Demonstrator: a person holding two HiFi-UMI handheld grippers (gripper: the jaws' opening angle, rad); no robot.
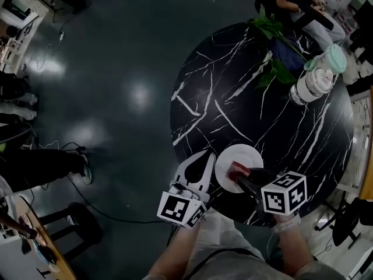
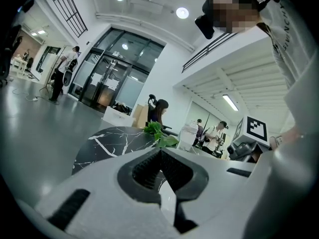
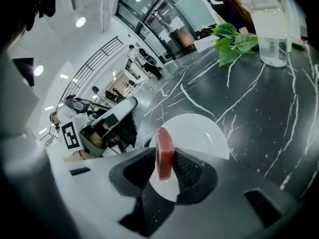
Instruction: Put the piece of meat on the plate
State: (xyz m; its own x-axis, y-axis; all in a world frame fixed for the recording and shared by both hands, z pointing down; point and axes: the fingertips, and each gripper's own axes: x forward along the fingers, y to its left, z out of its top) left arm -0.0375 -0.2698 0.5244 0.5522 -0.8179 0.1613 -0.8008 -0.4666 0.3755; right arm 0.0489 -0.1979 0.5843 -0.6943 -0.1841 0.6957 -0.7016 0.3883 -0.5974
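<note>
A white plate (image 1: 249, 155) lies near the front edge of the round black marble table (image 1: 262, 98). My right gripper (image 1: 239, 173) is shut on a red piece of meat (image 1: 236, 168) and holds it on edge just over the plate's near side. In the right gripper view the meat (image 3: 164, 151) stands upright between the pads, above the plate (image 3: 202, 128). My left gripper (image 1: 207, 157) hovers just left of the plate at the table edge, shut and holding nothing. In the left gripper view its jaw tips (image 2: 160, 152) meet.
A glass jar with a pale green lid (image 1: 317, 77) and a leafy green plant (image 1: 271, 45) stand at the table's far side. A person (image 1: 291, 2) sits beyond it. A dark stool (image 1: 76, 220) stands on the shiny floor at the lower left.
</note>
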